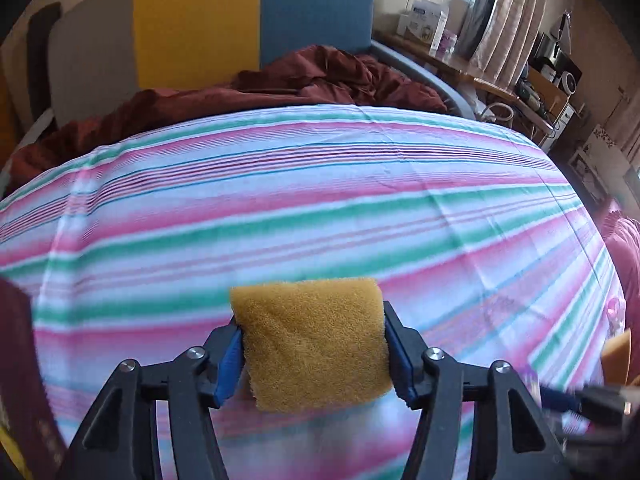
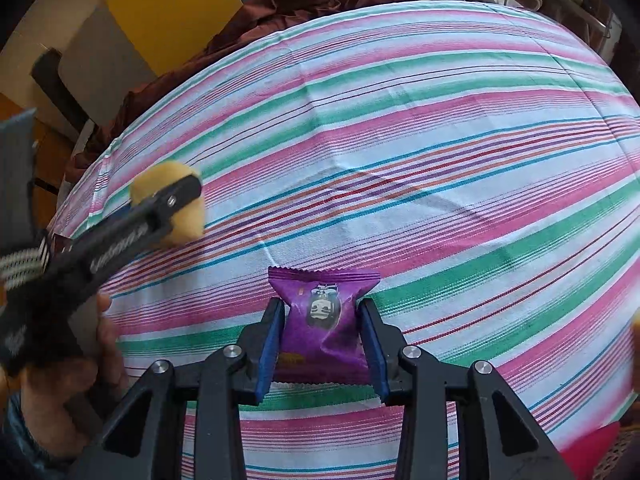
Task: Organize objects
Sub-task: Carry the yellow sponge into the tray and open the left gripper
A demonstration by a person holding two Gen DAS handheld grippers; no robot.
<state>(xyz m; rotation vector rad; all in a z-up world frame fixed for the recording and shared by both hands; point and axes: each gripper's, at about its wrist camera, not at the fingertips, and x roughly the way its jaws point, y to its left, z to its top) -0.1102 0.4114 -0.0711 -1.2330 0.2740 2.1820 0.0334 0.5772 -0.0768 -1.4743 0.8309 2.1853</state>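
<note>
A yellow sponge (image 1: 312, 340) sits squeezed between the blue pads of my left gripper (image 1: 312, 316), which is shut on it above the striped bedsheet (image 1: 320, 200). The right wrist view shows that same left gripper (image 2: 176, 200) from the side at the left, with the sponge (image 2: 188, 224) in its tips and a hand (image 2: 60, 380) on its handle. My right gripper (image 2: 322, 308) is shut on a purple snack packet (image 2: 320, 332), held upright just over the sheet (image 2: 400, 120).
A crumpled dark red blanket (image 1: 320, 76) lies at the far end of the bed before yellow and blue headboard panels (image 1: 316, 8). A cluttered desk (image 1: 500, 80) stands at the right. A pink mesh item (image 2: 600, 452) pokes in at the lower right.
</note>
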